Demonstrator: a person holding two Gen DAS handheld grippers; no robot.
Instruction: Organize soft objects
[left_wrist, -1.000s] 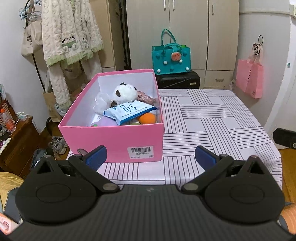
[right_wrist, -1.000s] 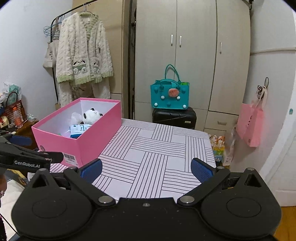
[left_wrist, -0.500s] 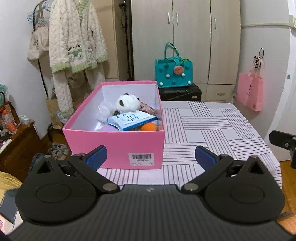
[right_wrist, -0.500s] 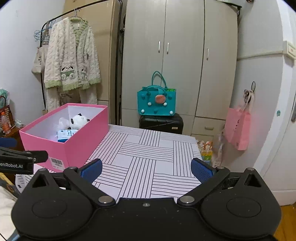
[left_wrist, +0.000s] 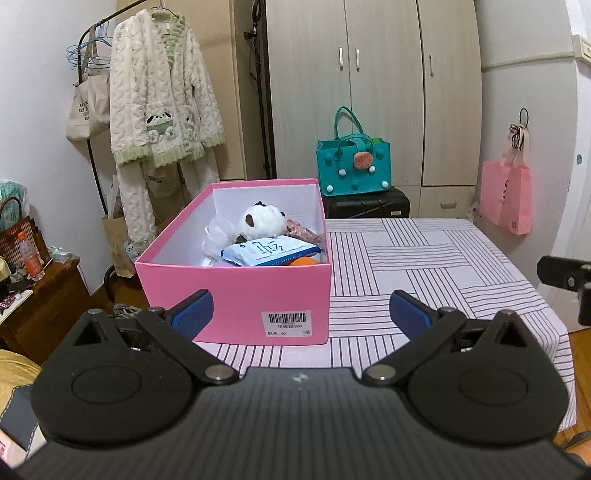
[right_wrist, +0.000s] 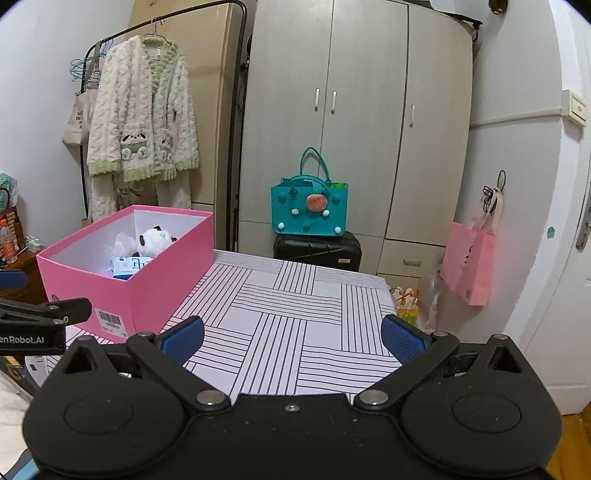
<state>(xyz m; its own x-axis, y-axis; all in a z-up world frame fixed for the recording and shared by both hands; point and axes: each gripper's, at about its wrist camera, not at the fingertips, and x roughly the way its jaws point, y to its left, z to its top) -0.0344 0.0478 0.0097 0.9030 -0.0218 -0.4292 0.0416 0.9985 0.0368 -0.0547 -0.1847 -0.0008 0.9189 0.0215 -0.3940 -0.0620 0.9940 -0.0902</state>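
Left gripper and right gripper both spread wide, empty. Pink cardboard box just ahead of left gripper on striped tablecloth, holding plush panda. Beige wardrobe beyond.

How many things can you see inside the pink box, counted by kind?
Inside the pink box, as far as the left wrist view shows:
Panda plush: 1
Blue-and-white wipes pack: 1
Orange ball: 1
Pink patterned cloth item: 1
Clear plastic bag: 1
Total: 5 visible; more may lie hidden underneath.
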